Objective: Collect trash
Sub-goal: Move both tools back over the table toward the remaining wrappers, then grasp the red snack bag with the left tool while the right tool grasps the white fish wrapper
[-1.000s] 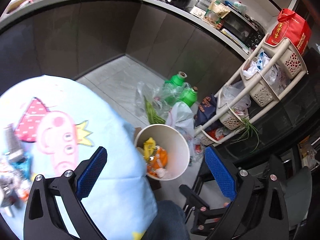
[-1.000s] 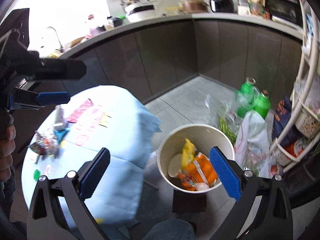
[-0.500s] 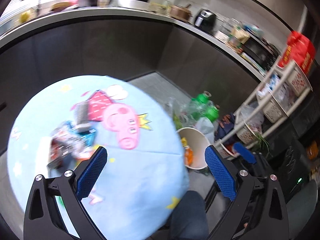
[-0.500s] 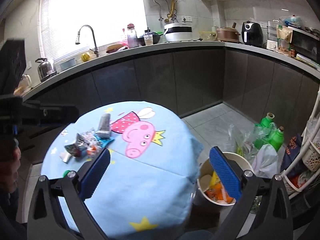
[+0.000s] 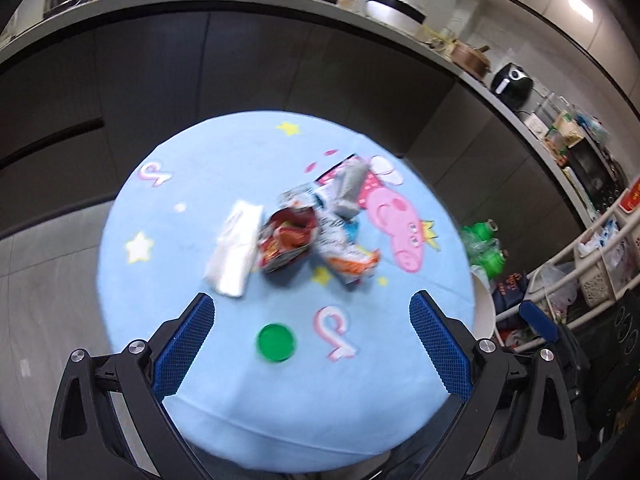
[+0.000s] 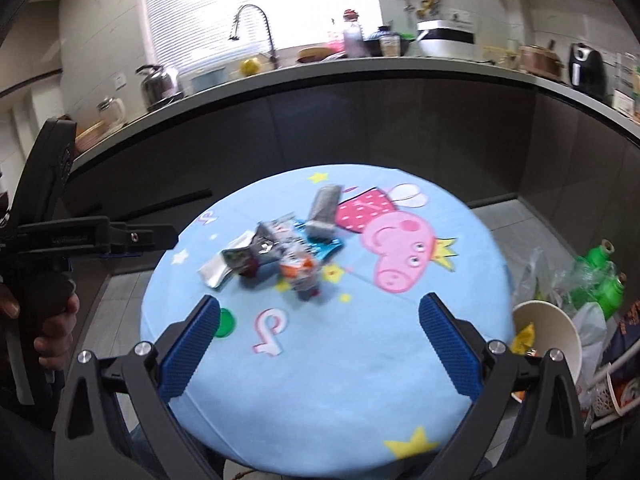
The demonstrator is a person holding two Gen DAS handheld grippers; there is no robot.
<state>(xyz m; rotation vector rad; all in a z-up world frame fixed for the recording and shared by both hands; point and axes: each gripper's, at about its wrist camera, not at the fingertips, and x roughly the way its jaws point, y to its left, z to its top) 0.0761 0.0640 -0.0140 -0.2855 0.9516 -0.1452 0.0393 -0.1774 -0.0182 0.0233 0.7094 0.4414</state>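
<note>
Here, both grippers (image 5: 311, 344) (image 6: 319, 340) gape above wrappers (image 5: 296, 232).

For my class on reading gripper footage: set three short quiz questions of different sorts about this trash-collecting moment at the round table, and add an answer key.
1. True or false: the left gripper is shut on a wrapper.
2. Multiple choice: the green cap lies (A) inside the bin, (B) on the blue tablecloth apart from the wrapper pile, (C) on the counter.
3. Fill in: the cream bin stands on the ____ beside the table.

Key: 1 false, both it and the right gripper are open and hold nothing; 2 B; 3 floor.
</note>
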